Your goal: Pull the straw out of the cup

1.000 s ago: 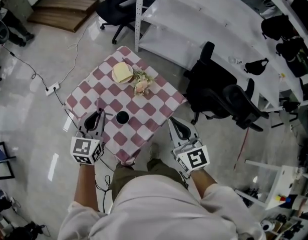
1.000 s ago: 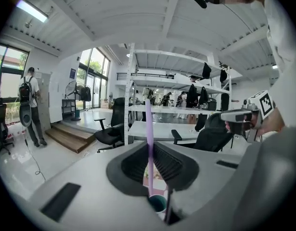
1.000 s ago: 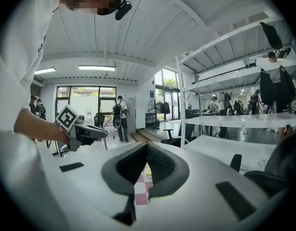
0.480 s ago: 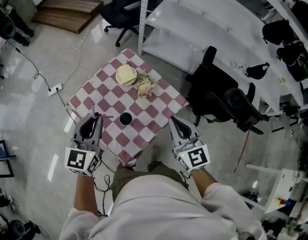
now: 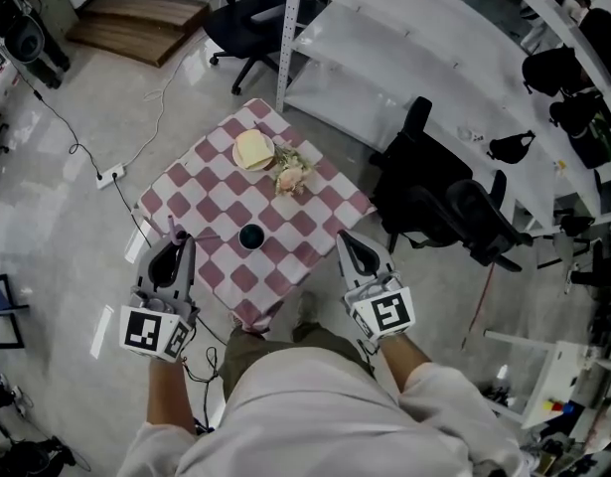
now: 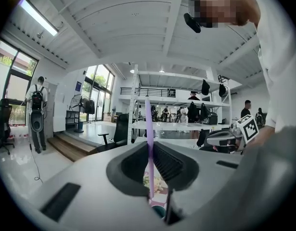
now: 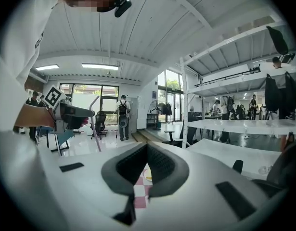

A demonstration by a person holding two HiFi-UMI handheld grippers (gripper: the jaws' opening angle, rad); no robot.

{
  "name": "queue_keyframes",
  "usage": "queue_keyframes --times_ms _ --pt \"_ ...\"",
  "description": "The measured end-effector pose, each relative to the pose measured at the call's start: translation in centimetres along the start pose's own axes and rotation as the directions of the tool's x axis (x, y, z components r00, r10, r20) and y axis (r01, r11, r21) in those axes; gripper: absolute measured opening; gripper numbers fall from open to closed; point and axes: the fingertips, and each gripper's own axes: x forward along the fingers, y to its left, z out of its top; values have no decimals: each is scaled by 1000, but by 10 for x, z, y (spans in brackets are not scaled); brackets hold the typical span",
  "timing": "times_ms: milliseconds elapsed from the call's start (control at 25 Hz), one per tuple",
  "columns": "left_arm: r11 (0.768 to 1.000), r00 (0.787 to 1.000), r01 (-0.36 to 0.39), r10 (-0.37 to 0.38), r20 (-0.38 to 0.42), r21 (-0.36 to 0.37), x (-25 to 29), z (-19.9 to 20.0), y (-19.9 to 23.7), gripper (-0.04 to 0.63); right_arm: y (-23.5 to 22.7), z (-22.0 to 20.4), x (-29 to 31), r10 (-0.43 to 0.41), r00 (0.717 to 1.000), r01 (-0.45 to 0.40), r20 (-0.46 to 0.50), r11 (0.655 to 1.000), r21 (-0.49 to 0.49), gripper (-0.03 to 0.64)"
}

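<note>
A dark cup point(image 5: 250, 236) stands near the front of the checkered table point(image 5: 315, 217); its rim point(image 6: 158, 211) shows just below the jaws in the left gripper view. My left gripper point(image 5: 177, 239) hangs off the table's left edge, to the left of the cup, and is shut on a thin purple straw point(image 6: 148, 143). The straw stands upright between the pads and is clear of the cup. It also shows in the right gripper view as a pale straw point(image 7: 95, 124) beside the left gripper point(image 7: 73, 112). My right gripper point(image 5: 347, 239) hovers by the table's right front edge, shut and empty.
A plate with a yellow item point(image 5: 253, 150) and a small bunch of flowers point(image 5: 288, 175) sit at the table's far side. A black office chair point(image 5: 434, 197) and white shelving point(image 5: 404, 58) stand to the right. A cable and power strip point(image 5: 104, 177) lie on the floor at left.
My left gripper has drawn away from the cup, up and to the left, taking the straw with it. The right gripper has stayed where it was.
</note>
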Motion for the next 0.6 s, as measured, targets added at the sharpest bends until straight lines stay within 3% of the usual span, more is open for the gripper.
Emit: queue_keyframes --times_ms 600 --pt "1000 1000 1 -1 -10 0 0 -3 -1 34 1 1 0 1 1000 -1 1 1000 -9 3"
